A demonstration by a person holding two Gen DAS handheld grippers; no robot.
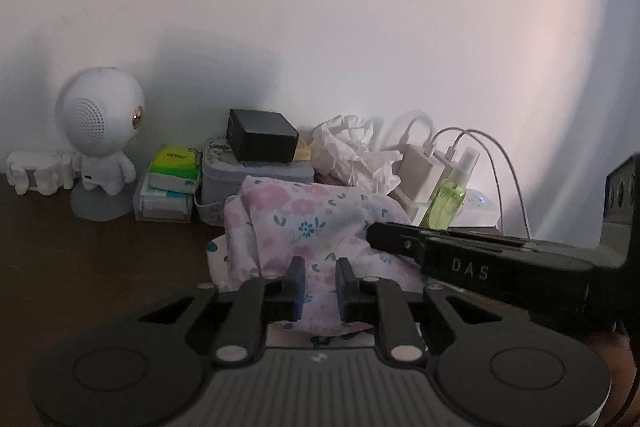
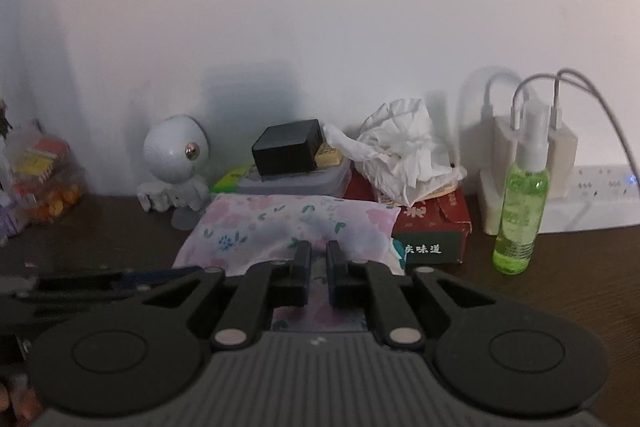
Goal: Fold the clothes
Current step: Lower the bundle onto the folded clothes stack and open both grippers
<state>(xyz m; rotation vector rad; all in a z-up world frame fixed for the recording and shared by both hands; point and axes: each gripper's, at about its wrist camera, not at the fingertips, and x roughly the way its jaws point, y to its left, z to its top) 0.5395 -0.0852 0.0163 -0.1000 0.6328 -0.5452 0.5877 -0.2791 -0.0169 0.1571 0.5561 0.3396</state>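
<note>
1. The left gripper [image 1: 319, 269] has its jaws narrow, with a fold of the floral garment [image 1: 312, 223] lying in the slim gap between them; whether the pads actually pinch the cloth cannot be told.
2. The right gripper [image 2: 318, 254] has its jaws drawn almost together over the near edge of the same garment [image 2: 288, 223]; a strip of the cloth shows in the gap, but a grip is not clear.
3. The garment lies bunched on a dark brown table [image 1: 100, 259], directly ahead of both pairs of fingers.
4. Only the left wrist view shows the right gripper from the side, reaching in from the right of the left fingers onto the cloth.
5. Only the right wrist view shows a red tissue box [image 2: 436, 227] just right of the cloth, and a bag of snacks [image 2: 44, 179] far left.
6. Beyond the fingers stand a green spray bottle [image 2: 520, 211], crumpled white tissue [image 2: 400, 147], a black box [image 1: 262, 141] on a grey tin, and a white round-headed figure [image 1: 100, 131].
7. A plain white wall [image 1: 320, 7] closes the scene behind, with white chargers [image 2: 532, 147] and cables against it.
</note>
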